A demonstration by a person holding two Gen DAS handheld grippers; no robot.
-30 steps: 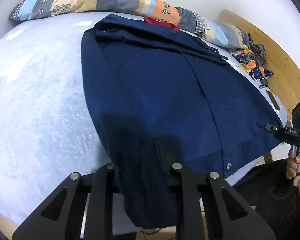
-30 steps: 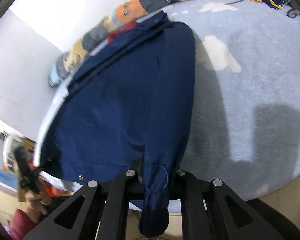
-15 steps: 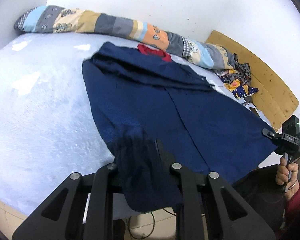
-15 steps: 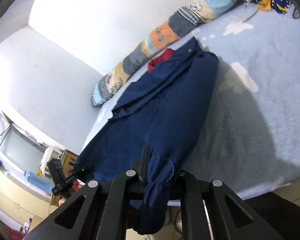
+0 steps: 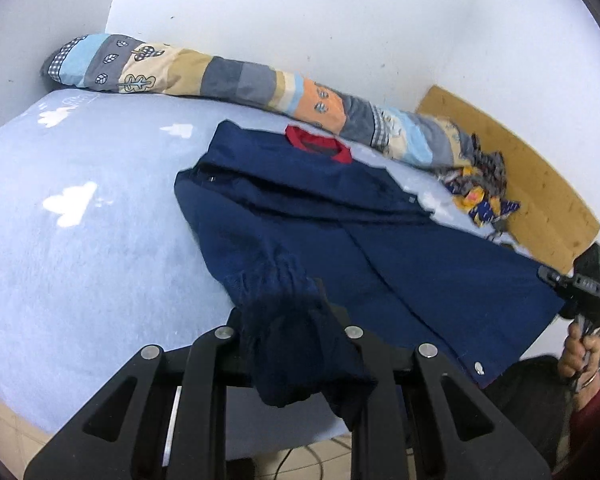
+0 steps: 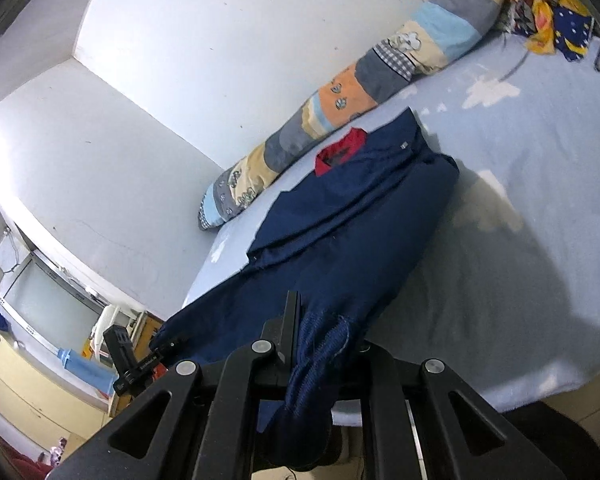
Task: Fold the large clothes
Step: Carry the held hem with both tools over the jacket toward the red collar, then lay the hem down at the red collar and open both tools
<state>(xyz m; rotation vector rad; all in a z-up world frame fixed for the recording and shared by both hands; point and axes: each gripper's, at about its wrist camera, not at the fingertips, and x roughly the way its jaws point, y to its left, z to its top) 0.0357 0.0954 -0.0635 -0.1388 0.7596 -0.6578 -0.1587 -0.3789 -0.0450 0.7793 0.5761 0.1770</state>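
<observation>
A navy jacket with a red collar lies spread on the light blue bed. My left gripper is shut on a bunched corner of its hem, which hangs down between the fingers. Far right in that view, my right gripper holds the other hem corner, so the hem stretches taut above the bed's edge. In the right wrist view, my right gripper is shut on gathered navy cloth of the jacket. My left gripper shows at lower left, clamped on its corner.
A long patchwork pillow lies along the white wall behind the jacket. Colourful clothes are heaped by a wooden board. A person's hand grips the right handle. Cabinets stand beyond the bed's side.
Both grippers have risen with the hem corners in them, and the jacket's lower edge has lifted off the bed. Both views have tilted upward and show more wall.
</observation>
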